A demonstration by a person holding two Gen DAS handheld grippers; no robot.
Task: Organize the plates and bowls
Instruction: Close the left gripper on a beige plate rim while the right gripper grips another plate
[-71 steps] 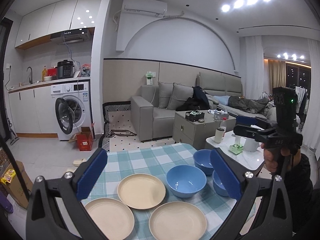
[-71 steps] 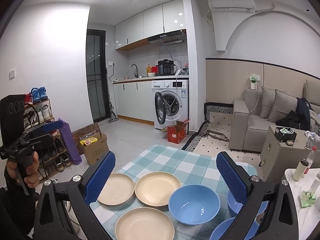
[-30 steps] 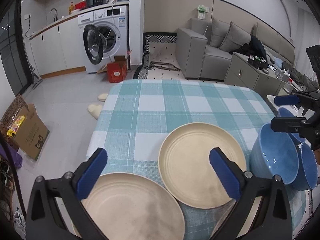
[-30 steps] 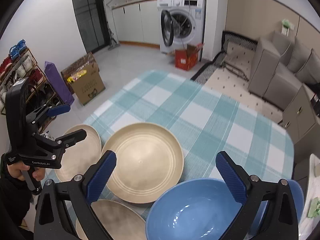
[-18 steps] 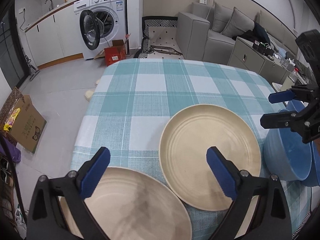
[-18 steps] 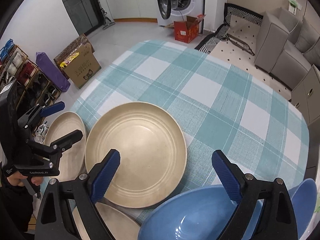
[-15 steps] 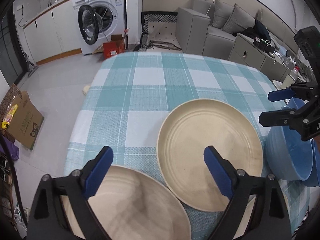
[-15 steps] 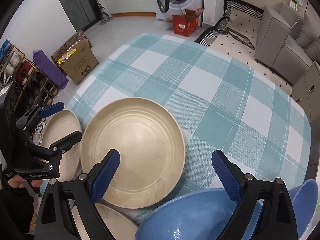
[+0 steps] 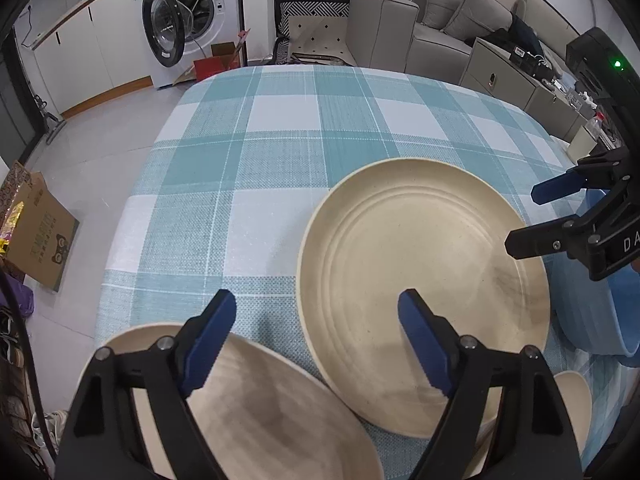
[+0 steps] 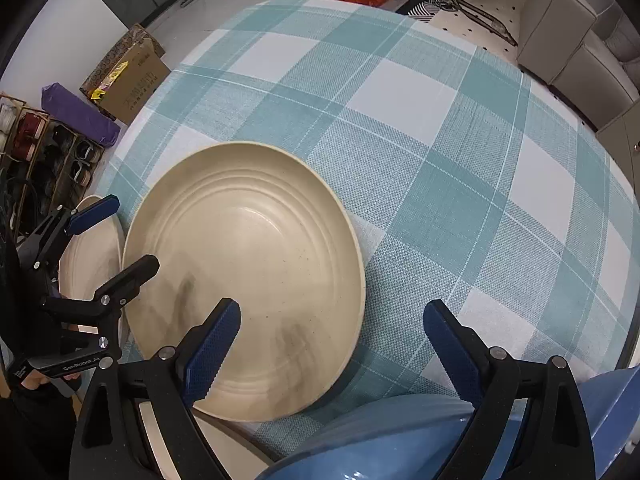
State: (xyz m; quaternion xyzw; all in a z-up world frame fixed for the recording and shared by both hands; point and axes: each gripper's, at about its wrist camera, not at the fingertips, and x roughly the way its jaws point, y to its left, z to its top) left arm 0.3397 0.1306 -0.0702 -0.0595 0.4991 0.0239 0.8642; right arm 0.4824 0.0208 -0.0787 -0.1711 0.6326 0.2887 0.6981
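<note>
Three beige plates lie on the checked tablecloth (image 9: 280, 140): a middle plate (image 9: 420, 280), a near-left plate (image 9: 260, 408) and a third plate (image 9: 572, 404) at the bottom right. A blue bowl (image 9: 600, 320) stands right of the middle plate; a second blue bowl (image 10: 616, 400) shows beside the first blue bowl (image 10: 380, 440). My left gripper (image 9: 316, 308) hovers over the middle plate's left rim, its jaws closing with nothing pressed between them. My right gripper (image 10: 332, 316) hangs open above the middle plate's (image 10: 248, 264) right rim and the bowl's far edge.
The table's left edge drops to a tiled floor with a cardboard box (image 9: 36, 232). A shoe rack (image 10: 36, 152) and a purple bag (image 10: 80, 110) stand there too. A washing machine (image 9: 188, 20) and a grey sofa (image 9: 400, 24) are beyond the table.
Both grippers have sunk toward the table and tipped further down, so the dishes loom larger. The left jaws have narrowed. Plates and bowls have not moved.
</note>
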